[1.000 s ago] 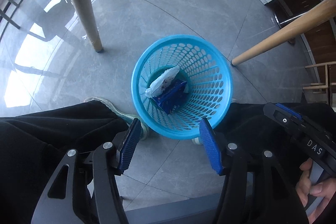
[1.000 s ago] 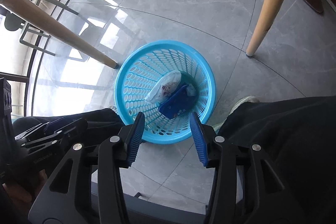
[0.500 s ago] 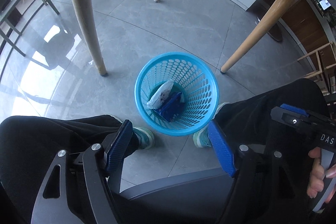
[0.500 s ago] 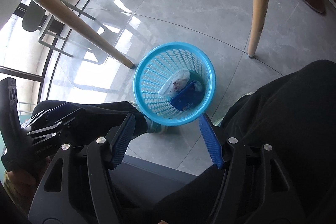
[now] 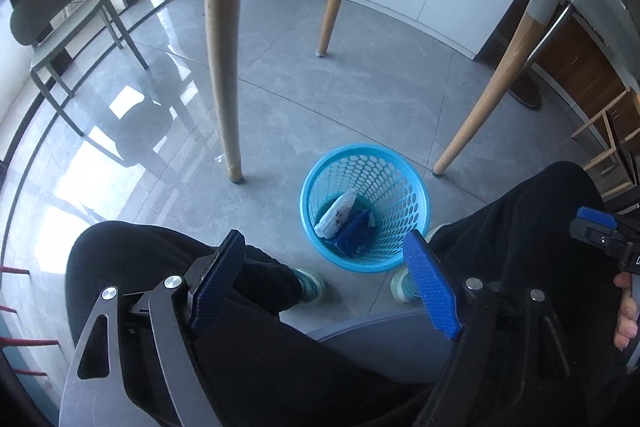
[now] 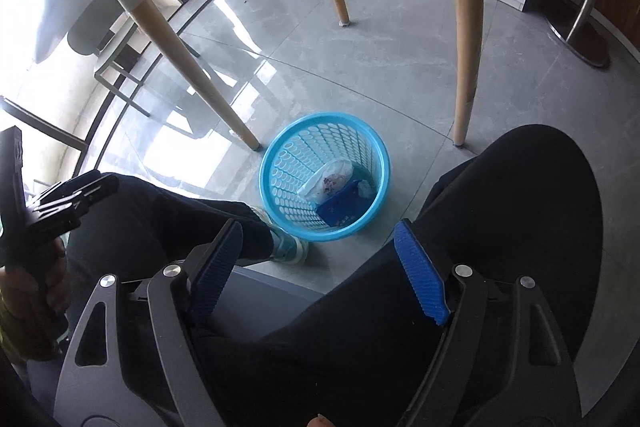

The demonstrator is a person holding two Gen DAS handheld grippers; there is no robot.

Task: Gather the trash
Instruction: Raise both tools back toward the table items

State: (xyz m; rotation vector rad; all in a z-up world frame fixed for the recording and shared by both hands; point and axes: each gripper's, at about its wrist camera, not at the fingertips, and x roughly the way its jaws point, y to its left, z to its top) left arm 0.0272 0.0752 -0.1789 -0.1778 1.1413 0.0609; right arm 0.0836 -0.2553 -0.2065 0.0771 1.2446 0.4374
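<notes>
We are sitting with both tools held above our knees, looking down at the round sky-blue perforated plastic wastebasket (image 5: 366,207) that stands on the glossy grey tiled floor (image 5: 360,87) between our feet, just beside the tapered pale wooden table legs (image 5: 222,75). The trash is already inside it: a crumpled white plastic wrapper (image 5: 336,213) leans against a dark blue snack packet (image 5: 352,233) at the bottom.

We judge the risks from here to be small but real. The basket is light and sits right against our teal-and-white sneakers (image 5: 310,285), so a careless shift of a foot could tip it and spill both pieces back onto the tiles. The table edge hangs just overhead in both views, and bringing a tool up under it could knock the frame. If more litter remains out of sight, we cannot tell from here where it lies.

The left gripper (image 5: 320,285) has just been opening its jaws, and its ribbed blue pads (image 5: 430,287) now stand wide apart with nothing between them but the view of our black trousers (image 5: 160,259). The right gripper (image 6: 318,269) has likewise just been opening; its blue pads (image 6: 420,277) are spread wide, holding and touching nothing.
</notes>
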